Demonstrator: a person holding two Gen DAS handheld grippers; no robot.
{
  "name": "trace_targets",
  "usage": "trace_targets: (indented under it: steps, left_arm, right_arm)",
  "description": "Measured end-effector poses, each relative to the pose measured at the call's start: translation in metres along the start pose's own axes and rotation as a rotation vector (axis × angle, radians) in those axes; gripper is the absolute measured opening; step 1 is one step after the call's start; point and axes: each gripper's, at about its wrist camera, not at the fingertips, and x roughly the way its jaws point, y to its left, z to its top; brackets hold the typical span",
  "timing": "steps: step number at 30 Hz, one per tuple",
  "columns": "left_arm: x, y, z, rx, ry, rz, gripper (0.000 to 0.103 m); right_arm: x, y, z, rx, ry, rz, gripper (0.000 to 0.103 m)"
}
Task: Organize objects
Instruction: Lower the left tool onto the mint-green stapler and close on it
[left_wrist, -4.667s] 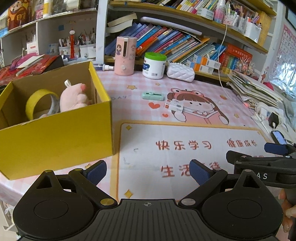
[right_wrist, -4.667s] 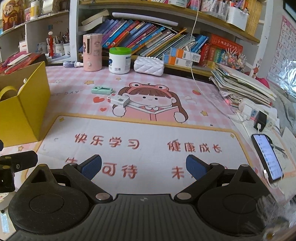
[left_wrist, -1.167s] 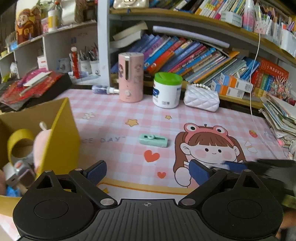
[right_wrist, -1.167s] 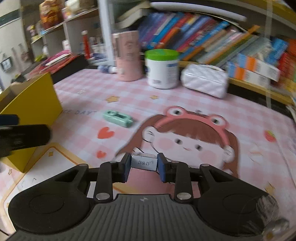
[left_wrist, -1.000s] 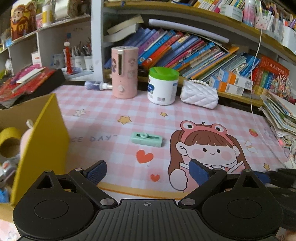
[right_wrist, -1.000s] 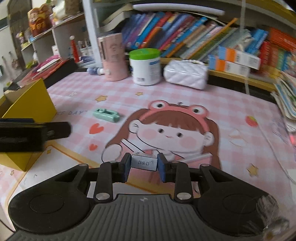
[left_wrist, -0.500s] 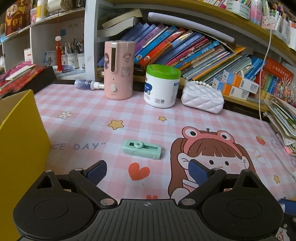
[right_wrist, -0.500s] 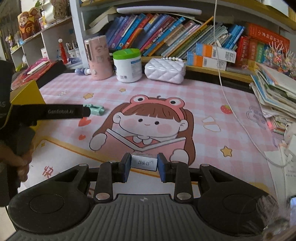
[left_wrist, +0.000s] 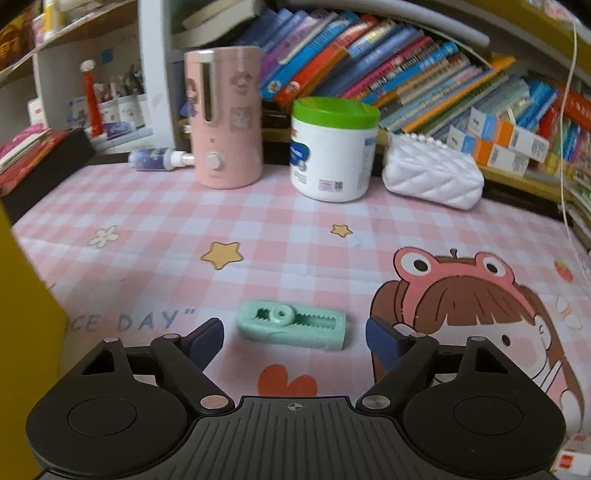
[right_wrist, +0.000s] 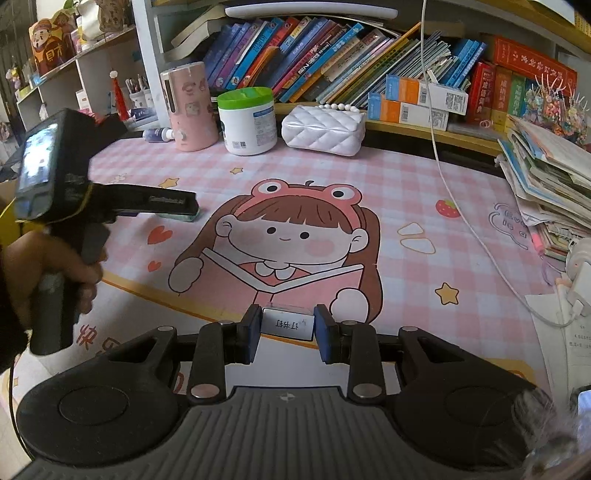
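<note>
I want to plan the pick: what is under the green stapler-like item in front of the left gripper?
The mint green item lies flat on the pink checked mat, between the open fingers of the left gripper. Only mat shows around it; what is directly underneath is covered.

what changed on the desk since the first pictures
The right gripper took the small white box off the mat and holds it lifted. The left gripper, still open, moved in around the mint green tool. The tool, pink dispenser and green-lidded tub stayed put.
</note>
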Motion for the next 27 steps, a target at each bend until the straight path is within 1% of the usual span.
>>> trace_targets:
  steps: [3,5,6,7,8,9,11,12,17,22,27]
  left_arm:
    - [0.007,-0.003,-0.002,0.031,0.02,0.01,0.078]
    - [0.007,-0.002,-0.004,0.035,0.01,0.01,0.075]
    - [0.006,-0.002,-0.003,0.036,0.008,0.01,0.067]
    - [0.005,-0.001,-0.003,0.035,0.008,0.007,0.066]
    - [0.004,0.0,-0.003,0.036,0.008,0.003,0.049]
    - [0.002,0.001,-0.003,0.044,0.003,0.007,0.026]
    - [-0.002,0.004,-0.001,0.024,0.024,-0.001,0.017]
    - [-0.007,0.006,-0.001,0.005,0.021,-0.018,0.014]
    - [-0.033,0.011,-0.01,-0.01,0.0,-0.034,0.014]
    - [-0.051,0.018,-0.02,-0.022,-0.006,-0.027,0.014]
    - [-0.057,0.025,-0.024,-0.044,-0.01,-0.013,0.015]
  right_arm:
    - [-0.002,-0.002,0.0,0.001,-0.007,-0.005,0.028]
    - [-0.004,-0.003,0.001,0.003,-0.012,-0.01,0.028]
    - [-0.005,-0.004,0.001,0.004,-0.013,-0.012,0.028]
    - [-0.006,-0.005,0.001,0.007,-0.015,-0.014,0.028]
    - [-0.006,-0.006,0.001,0.009,-0.016,-0.016,0.028]
    - [-0.007,-0.006,0.0,0.011,-0.015,-0.016,0.028]
    - [-0.007,-0.006,0.001,0.012,-0.015,-0.015,0.028]
    - [-0.008,-0.005,0.001,0.01,-0.018,-0.012,0.028]
    - [-0.008,0.004,0.003,-0.005,-0.028,0.013,0.028]
    - [-0.008,0.016,0.004,-0.025,-0.035,0.054,0.028]
    - [-0.01,0.024,0.004,-0.042,-0.042,0.076,0.029]
